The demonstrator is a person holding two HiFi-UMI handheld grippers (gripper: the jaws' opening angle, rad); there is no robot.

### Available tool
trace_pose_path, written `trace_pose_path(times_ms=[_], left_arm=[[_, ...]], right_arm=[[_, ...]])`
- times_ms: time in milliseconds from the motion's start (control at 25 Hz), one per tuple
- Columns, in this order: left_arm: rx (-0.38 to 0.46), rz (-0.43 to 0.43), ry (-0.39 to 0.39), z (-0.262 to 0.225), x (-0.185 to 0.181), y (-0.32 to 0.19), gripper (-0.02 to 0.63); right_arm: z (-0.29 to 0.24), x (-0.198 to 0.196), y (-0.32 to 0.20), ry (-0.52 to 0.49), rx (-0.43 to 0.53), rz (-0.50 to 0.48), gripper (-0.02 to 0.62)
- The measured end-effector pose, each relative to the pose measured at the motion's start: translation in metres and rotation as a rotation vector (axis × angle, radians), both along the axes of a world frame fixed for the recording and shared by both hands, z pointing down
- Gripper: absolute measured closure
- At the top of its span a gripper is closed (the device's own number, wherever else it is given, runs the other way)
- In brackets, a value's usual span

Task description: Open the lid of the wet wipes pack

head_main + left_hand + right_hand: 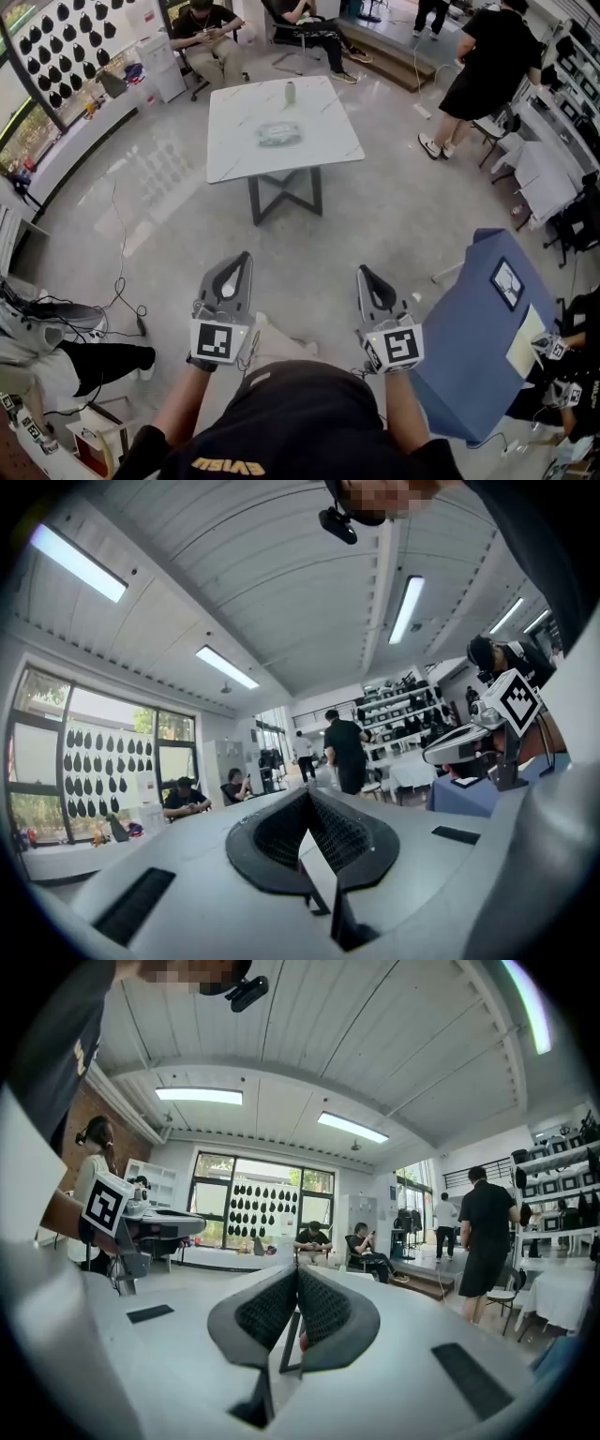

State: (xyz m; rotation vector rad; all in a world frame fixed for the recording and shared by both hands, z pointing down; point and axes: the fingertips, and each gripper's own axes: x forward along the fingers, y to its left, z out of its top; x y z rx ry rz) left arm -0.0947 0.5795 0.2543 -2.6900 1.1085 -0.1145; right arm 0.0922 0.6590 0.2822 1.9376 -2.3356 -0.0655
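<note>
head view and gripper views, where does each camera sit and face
head view: on the person's head, looking steeply down at the white table with the wet wipes pack; forearms, left tool, right tool show.
left gripper view: on the left tool, level along its shut jaws; right tool at right.
right gripper view: on the right tool, level along its shut jaws; left tool at left.
shared: both gripper views see the seated people by the window.
</note>
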Motion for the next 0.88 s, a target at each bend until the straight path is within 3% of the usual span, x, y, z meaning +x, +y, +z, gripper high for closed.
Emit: trace_pose_path(times_ms=[640,760,880], left_arm=[[-0.034,0.021,0.057,-0.008,0.017,-0.010,0.589],[-0.069,0.028,0.077,-0.005,0.017,-0.014,0.542],[-0.104,0.002,0.032,0.007,0.013,-0.021,0.487]], right_arm=[[0.000,0.027,-0.003,-0.004,-0.007,0.024,0.569],[0.000,0.031,-0.007,-0.005,-0.005,0.028,0.545],[-0.001,0.035,-0.010,-0.009,-0.001,0.028,0.530]])
